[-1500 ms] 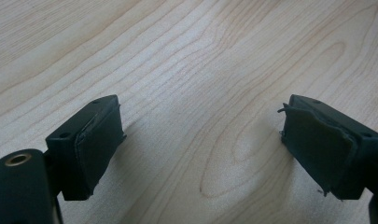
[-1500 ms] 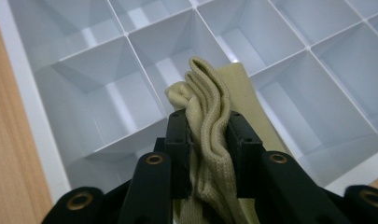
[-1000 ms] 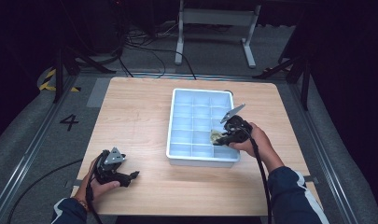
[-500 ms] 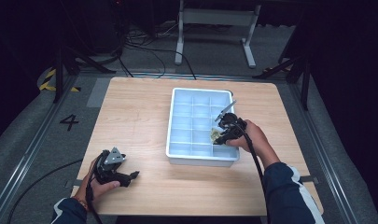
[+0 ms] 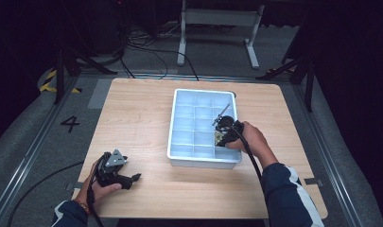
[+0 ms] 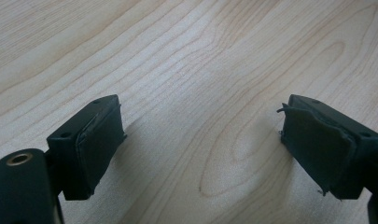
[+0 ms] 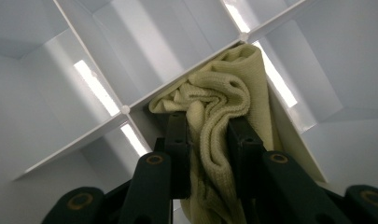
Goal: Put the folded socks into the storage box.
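While right tongs [image 7: 209,135] pinch cloth [image 7: 224,93] against tray [image 5: 179,156] divider [image 7: 144,95], left tongs [image 6: 200,149] gape, empty.

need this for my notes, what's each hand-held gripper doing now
Left hand-held gripper: open, empty, over the table.
Right hand-held gripper: shut on the knit cloth in the tray.

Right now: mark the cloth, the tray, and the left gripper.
cloth [image 7: 224,105]: right gripper view, bunched knit folds above the jaws.
tray [image 5: 203,91]: high view, far rim.
left gripper [image 6: 200,140]: left gripper view, midway between its open jaws.
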`<state>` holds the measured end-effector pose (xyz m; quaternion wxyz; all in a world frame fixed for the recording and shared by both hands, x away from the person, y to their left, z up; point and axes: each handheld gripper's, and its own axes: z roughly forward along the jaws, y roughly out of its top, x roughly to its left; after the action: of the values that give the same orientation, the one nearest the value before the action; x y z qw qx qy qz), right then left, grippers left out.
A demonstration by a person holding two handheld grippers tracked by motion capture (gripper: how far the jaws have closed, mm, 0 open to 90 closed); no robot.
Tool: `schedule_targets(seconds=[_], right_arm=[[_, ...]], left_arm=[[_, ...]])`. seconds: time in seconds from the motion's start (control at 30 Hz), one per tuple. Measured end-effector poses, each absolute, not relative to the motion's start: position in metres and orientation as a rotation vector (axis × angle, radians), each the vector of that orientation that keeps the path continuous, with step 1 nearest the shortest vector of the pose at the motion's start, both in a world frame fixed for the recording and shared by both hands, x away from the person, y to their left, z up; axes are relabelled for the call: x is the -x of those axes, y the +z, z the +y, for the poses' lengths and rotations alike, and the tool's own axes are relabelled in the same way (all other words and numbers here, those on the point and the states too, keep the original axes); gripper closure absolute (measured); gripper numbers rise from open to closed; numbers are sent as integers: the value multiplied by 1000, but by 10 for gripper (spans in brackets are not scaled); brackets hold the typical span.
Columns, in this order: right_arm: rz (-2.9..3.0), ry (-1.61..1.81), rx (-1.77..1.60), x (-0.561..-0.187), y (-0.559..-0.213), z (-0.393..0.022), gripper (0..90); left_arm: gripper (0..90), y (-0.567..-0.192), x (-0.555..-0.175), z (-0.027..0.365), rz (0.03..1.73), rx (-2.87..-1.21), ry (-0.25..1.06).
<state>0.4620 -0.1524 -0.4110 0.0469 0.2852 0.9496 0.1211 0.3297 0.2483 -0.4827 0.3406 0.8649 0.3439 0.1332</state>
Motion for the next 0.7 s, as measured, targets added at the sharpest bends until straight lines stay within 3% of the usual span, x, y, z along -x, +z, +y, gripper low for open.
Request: schedule_targets(seconds=[0.7], right_arm=[[2906, 362, -841, -465, -420, -151, 712]], left_arm=[[131, -483, -329, 248, 894, -2247, 335]])
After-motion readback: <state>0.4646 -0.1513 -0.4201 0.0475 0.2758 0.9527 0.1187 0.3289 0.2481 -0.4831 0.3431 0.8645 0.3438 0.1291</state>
